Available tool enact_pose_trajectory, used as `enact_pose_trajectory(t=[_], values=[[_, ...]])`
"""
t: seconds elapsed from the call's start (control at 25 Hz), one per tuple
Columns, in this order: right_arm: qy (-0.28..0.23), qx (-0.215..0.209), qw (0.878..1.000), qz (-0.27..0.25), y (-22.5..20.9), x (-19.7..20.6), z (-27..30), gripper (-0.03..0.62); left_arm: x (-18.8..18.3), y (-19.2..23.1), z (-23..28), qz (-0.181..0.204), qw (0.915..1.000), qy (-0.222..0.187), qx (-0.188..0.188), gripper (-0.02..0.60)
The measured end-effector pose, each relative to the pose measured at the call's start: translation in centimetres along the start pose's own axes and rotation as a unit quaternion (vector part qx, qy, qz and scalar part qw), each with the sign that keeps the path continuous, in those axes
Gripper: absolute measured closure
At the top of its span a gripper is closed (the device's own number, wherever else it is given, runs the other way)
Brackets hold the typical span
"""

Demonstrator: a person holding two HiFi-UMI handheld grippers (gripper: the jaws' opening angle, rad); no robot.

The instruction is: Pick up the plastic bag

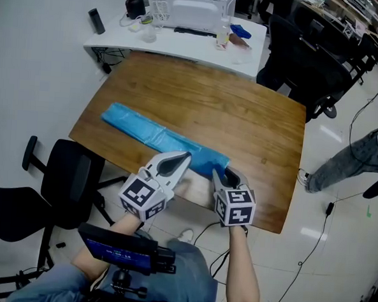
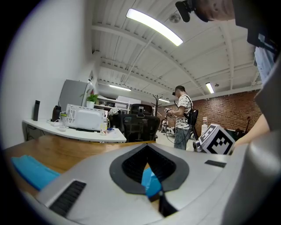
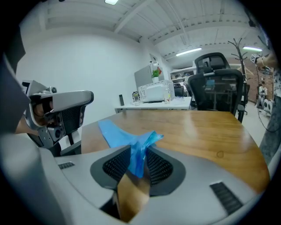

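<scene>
Nearest, the left gripper point(image 1: 187, 156), square markers on its cube point(image 1: 141, 196), is pressed shut over the plastic bag point(image 1: 145, 130) along the near-left edge of the wooden table point(image 1: 242, 118). The right gripper point(image 3: 139, 148) stands spread around the bag's bunched end.

Bag point(image 1: 158, 136): thin blue plastic film, semi-gloss, creased; crumpled at near end.
Bench point(image 1: 255, 119): wood-grain top, mid-brown, smooth, satin sheen w/ light glare.
Left tool point(image 1: 186, 157), right tool point(image 1: 217, 174): grey moulded plastic shells, matt, smooth. Pads point(image 3: 160, 167): black, ribbed, rubber-like. Marker cubes point(image 1: 143, 195): matt, b/w print.
Desk point(image 1: 182, 48): white, smooth, low gloss.
Microwave point(image 1: 193, 6): white casing, semi-matt.
Chair point(image 1: 69, 178): black, matt, cloth-look seat.
Floor point(image 1: 328, 232): pale, glossy, reflects lights.
</scene>
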State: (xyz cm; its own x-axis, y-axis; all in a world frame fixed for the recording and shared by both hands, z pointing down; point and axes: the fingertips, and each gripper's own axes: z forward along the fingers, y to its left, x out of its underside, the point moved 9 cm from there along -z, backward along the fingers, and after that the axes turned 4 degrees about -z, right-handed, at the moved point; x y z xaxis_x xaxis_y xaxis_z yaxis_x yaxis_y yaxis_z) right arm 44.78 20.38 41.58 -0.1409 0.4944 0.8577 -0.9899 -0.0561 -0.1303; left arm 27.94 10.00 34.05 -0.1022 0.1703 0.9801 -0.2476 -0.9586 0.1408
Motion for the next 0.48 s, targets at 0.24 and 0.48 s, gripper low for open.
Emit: enact_pose_trajectory(t=[0.24,0.48], values=[[-0.005,0.038,0.999,-0.002,-0.9,0.1,-0.9,0.43,-0.1,-0.3,0.3,0.003,1.0,0.004,0.002,0.574],[-0.024,0.048,0.999,0.002,-1.3,-0.3,-1.9,0.43,-0.2,-0.7,0.4,0.006,0.9999,0.007,0.008,0.574]])
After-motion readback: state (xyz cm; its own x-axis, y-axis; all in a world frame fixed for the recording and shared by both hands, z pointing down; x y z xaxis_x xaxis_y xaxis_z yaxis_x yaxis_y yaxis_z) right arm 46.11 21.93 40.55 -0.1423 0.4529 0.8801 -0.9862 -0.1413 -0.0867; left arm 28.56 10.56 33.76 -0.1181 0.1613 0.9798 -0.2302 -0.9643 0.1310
